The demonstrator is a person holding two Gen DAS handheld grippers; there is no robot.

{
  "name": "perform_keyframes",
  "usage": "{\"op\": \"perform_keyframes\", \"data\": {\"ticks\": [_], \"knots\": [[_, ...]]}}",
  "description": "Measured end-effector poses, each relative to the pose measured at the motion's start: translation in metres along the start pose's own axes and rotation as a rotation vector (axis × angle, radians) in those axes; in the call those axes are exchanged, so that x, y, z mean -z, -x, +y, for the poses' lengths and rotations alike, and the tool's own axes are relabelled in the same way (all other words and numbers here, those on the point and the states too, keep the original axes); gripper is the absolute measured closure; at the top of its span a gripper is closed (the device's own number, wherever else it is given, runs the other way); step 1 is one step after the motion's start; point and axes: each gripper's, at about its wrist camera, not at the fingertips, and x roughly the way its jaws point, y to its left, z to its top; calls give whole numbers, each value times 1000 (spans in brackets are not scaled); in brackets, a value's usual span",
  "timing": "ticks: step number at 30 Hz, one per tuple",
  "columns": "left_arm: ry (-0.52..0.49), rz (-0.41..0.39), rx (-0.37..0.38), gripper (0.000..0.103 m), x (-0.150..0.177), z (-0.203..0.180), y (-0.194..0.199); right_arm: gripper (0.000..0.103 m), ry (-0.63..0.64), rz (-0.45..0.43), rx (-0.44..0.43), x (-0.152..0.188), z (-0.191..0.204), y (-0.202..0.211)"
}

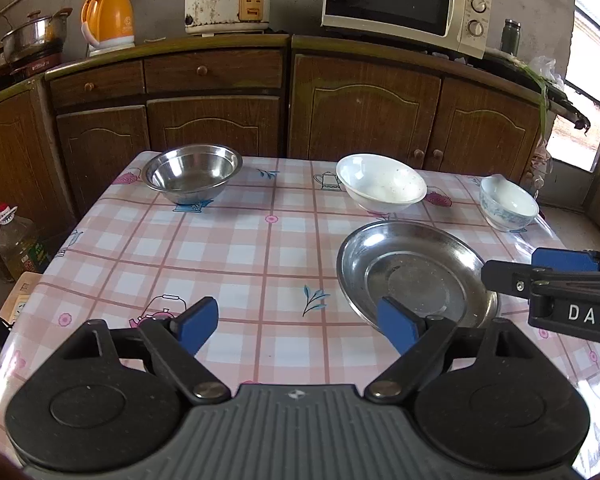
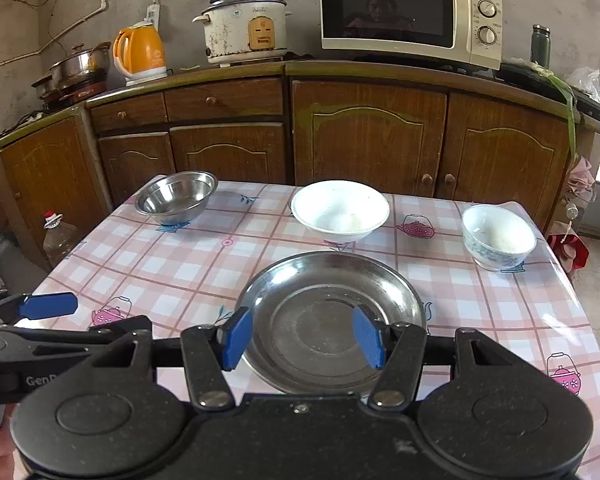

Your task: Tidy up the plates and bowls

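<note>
**Both grippers empty above a table of unsorted dishes**

Left wrist view: the left gripper (image 1: pixel 298 330) hangs over the near part of the table (image 1: pixel 228 264), its blue pads spread wide with nothing between them. A steel plate (image 1: pixel 416 276) lies flat at near right, mouth up; being round, it has no long axis. A steel bowl (image 1: pixel 192 178) stands at far left, a wide white bowl (image 1: pixel 381 184) at far centre, a small patterned bowl (image 1: pixel 508 202) at far right. All stand upright and well apart, so nothing is stacked yet. The right gripper (image 1: pixel 540 268) pokes in from the right edge, just beside the plate's rim.

Right wrist view: the right gripper (image 2: pixel 304 338) is aimed straight over the steel plate (image 2: pixel 332 320), pads apart and seemingly above it rather than touching, though the angle makes that hard to judge. The plate sits nearest, likely the base for a stack. The white bowl (image 2: pixel 340 210) and patterned bowl (image 2: pixel 498 238) face up beyond it, and the steel bowl (image 2: pixel 176 198) stands at far left.
</note>
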Motion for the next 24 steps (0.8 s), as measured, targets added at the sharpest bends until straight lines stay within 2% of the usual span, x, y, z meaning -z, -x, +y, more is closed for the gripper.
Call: {"op": "perform_keyframes", "data": {"ticks": [13, 24], "knots": [[-7, -15, -98, 13, -23, 22, 7, 35, -10, 13, -72, -23, 19, -26], [9, -16, -116, 12, -67, 79, -44, 34, 0, 45, -81, -73, 44, -93]]}}
